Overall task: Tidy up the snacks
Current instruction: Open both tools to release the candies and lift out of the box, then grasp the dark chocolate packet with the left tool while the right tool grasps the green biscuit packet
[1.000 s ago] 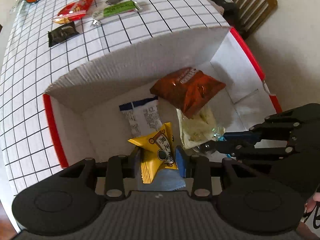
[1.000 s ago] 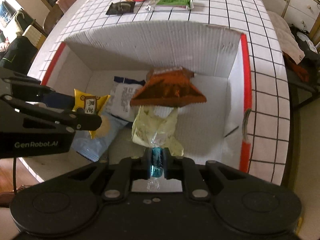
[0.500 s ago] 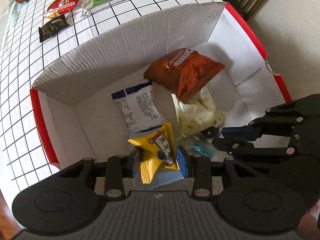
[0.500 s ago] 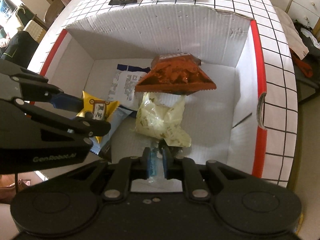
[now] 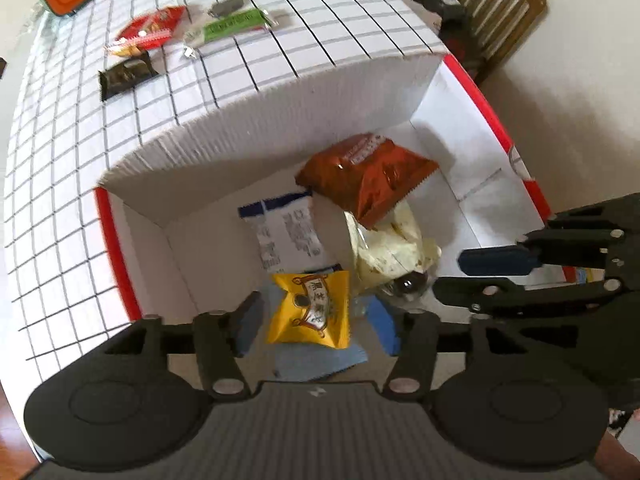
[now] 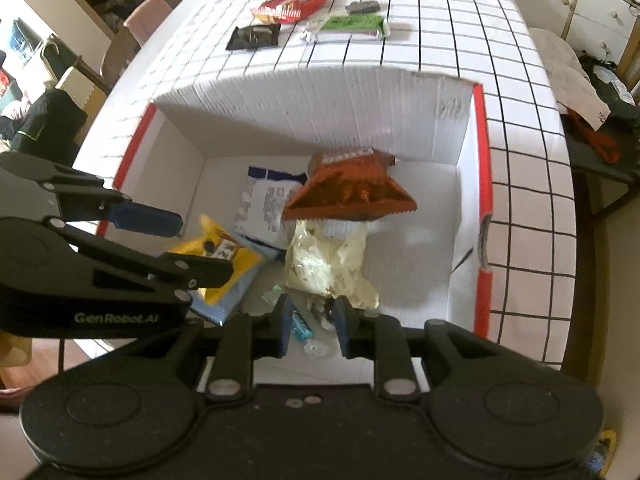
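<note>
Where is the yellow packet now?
In the left wrist view the yellow packet lies low in the box, between the opening left gripper's fingers, beside the cream bag.

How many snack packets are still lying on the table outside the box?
4: red packet, black packet, green bar and small grey piece, clustered on the checked table beyond the box.

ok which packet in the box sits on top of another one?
The brown packet: its near edge rests on the pale yellow bag. The white-and-blue packet lies flat on the box floor.
</note>
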Demonstrator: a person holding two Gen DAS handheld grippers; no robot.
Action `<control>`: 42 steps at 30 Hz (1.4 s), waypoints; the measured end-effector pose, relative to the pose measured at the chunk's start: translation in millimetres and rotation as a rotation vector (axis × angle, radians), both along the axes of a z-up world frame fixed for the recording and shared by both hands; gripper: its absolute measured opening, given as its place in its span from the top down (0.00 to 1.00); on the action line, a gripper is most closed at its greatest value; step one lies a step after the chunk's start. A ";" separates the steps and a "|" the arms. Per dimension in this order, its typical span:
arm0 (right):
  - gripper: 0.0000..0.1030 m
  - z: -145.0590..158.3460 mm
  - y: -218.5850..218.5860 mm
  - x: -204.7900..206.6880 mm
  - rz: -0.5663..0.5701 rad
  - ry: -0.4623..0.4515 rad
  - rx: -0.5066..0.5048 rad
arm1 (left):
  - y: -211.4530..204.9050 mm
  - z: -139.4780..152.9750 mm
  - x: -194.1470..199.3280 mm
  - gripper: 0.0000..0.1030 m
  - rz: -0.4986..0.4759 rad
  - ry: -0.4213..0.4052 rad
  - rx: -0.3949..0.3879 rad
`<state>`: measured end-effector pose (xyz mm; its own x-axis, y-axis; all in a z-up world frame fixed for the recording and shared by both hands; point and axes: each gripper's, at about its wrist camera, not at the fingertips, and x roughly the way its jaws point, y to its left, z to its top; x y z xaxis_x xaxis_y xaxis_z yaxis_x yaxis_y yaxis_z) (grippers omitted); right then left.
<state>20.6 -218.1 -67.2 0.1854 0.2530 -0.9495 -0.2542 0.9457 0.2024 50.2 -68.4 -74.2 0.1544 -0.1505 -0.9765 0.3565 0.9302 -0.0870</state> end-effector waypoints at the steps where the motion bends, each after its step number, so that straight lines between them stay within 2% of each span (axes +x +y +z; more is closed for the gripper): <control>1: 0.78 2.5 -0.8 -0.3 -0.003 -0.006 0.005 | 1.8 1.9 0.0 0.34 0.008 -0.009 -0.003; 9: 0.68 22.5 -2.1 -4.1 -0.011 -0.056 0.053 | 12.2 19.0 -3.7 0.31 0.036 -0.064 -0.040; 17: 0.61 45.5 2.1 -3.2 -0.001 -0.103 0.098 | 19.7 52.8 -13.2 0.29 0.034 -0.223 -0.058; 19: 0.59 52.6 3.6 -1.5 0.008 -0.123 0.100 | 23.0 60.8 -13.4 0.25 0.039 -0.257 -0.058; 22: 0.49 63.0 6.2 2.5 0.029 -0.149 0.109 | 29.5 71.1 -10.6 0.22 0.056 -0.299 -0.054; 24: 0.35 69.5 8.9 5.7 0.041 -0.177 0.107 | 36.0 78.1 -6.8 0.22 0.080 -0.326 -0.060; 25: 0.34 72.6 10.4 7.7 0.049 -0.188 0.107 | 38.5 81.1 -5.0 0.22 0.090 -0.342 -0.063; 28: 0.30 80.2 15.0 17.4 0.075 -0.209 0.112 | 48.5 90.2 4.0 0.19 0.124 -0.384 -0.073; 33: 0.15 93.1 23.1 40.1 0.132 -0.263 0.099 | 67.7 101.8 27.8 0.18 0.177 -0.410 -0.104; 38: 0.14 100.6 31.8 73.3 0.203 -0.302 0.084 | 79.7 102.4 59.0 0.18 0.225 -0.426 -0.072; 42: 0.14 102.4 37.3 105.5 0.250 -0.319 0.074 | 85.8 99.0 85.0 0.18 0.220 -0.437 -0.028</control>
